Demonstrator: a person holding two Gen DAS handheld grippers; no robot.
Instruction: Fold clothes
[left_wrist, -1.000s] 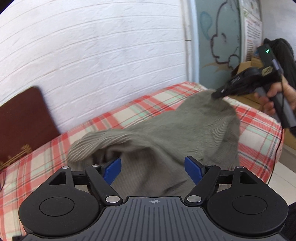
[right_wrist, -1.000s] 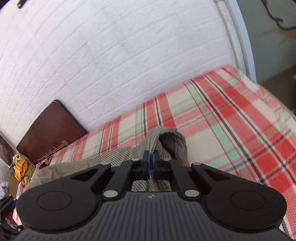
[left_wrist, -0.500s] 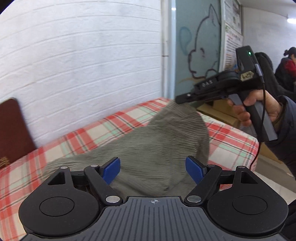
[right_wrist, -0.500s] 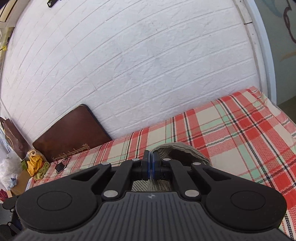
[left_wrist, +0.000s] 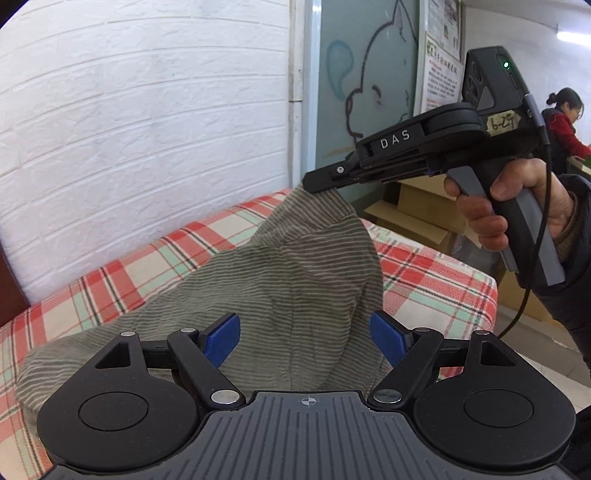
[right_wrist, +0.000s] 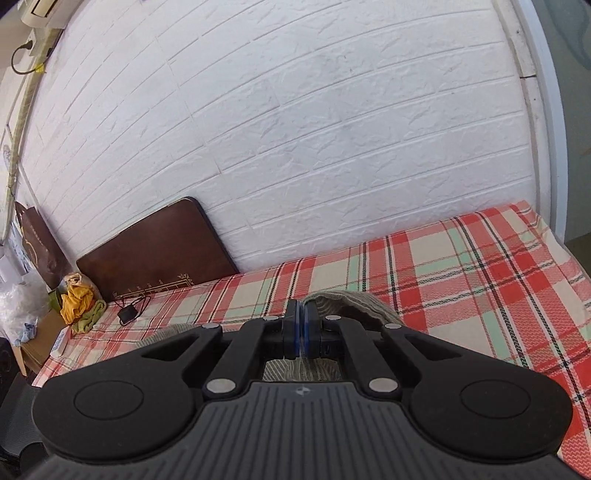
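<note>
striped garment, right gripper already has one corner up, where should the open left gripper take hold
Grip the striped garment at its free left-hand edge, slack on the plaid sheet, coming in low from the near side. The right gripper pinches the raised corner, so cloth drapes from there; the left gripper stands open facing it. The matching corner isn't clearly visible.

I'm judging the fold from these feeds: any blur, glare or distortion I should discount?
Left wrist view: sharp, evenly lit, striped garment crisp; fisheye bends the white brick wall, corners vignetted. Right wrist view: also sharp, no glare; wall lines bow strongly, and the right claw hides most of the garment.
</note>
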